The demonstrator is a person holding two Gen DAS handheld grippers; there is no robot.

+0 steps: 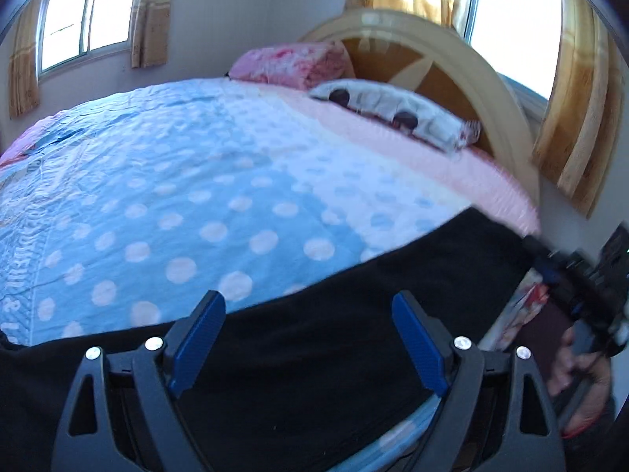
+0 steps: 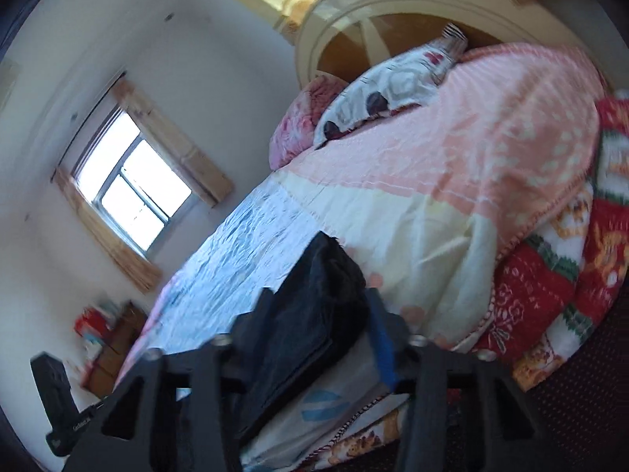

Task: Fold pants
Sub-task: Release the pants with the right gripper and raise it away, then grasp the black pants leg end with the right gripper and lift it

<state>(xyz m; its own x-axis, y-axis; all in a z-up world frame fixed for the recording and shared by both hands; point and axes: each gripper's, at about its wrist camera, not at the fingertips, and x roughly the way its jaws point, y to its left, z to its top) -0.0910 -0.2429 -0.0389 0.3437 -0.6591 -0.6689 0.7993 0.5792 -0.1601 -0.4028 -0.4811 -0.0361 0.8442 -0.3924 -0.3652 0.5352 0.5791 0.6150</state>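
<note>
Black pants [image 1: 298, 346] lie stretched across the near edge of the bed. My left gripper [image 1: 308, 338] is open, its blue-padded fingers [image 1: 198, 346] spread over the black cloth without pinching it. In the left wrist view the right gripper [image 1: 550, 263] shows at the pants' right end. In the right wrist view the right gripper [image 2: 314, 322] has bunched black pants [image 2: 310, 306] between its fingers [image 2: 381, 342] and is closed on the cloth.
The bed has a blue polka-dot cover [image 1: 177, 196] with a pink band [image 1: 412, 145], pillows [image 1: 393, 110] and a wooden headboard [image 1: 452, 59]. A red patterned blanket [image 2: 550, 287] hangs at the bed's side. Windows [image 1: 86, 11] with curtains are behind.
</note>
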